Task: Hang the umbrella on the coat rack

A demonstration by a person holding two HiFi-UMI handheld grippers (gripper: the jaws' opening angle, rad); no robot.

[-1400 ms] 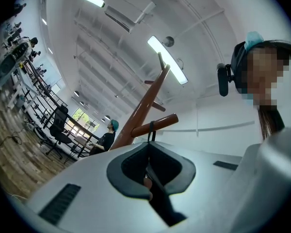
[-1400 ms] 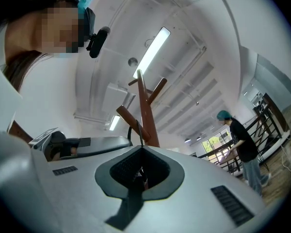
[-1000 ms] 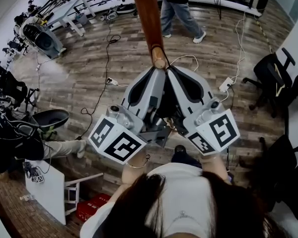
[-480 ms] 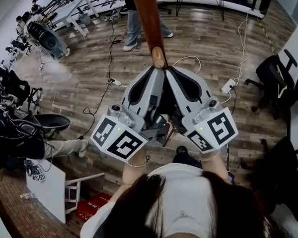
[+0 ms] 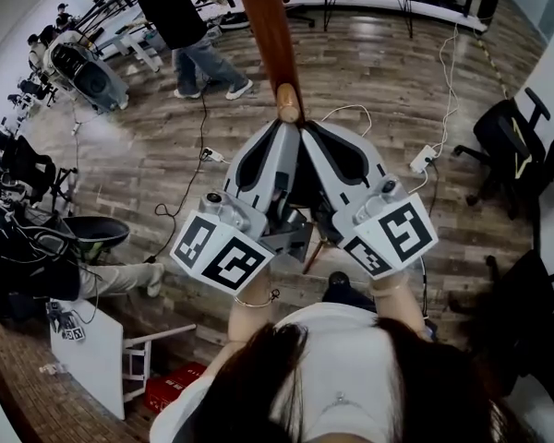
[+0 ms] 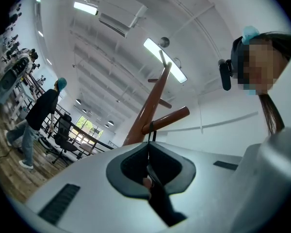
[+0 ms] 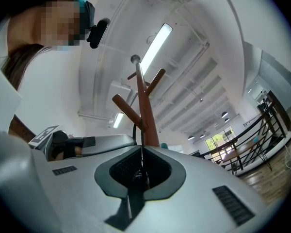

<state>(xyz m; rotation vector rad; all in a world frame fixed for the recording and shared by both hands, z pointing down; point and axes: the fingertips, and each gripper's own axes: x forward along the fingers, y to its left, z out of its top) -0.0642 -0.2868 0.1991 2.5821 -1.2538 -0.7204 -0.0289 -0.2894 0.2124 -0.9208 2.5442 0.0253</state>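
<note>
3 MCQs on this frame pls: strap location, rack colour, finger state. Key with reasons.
1. Where is the black strap?
A) over a peg of the coat rack
B) on the floor
C) on a chair

2. Coat rack colour?
A) white
B) reddish-brown
C) green

3. Fingers of the left gripper and right gripper?
A) both wide open
B) both shut on the strap
C) only left shut

1 A: it loops over the peg.
2 B: wood tone in both gripper views.
3 B: each gripper view shows fingers pressed together on it.
</note>
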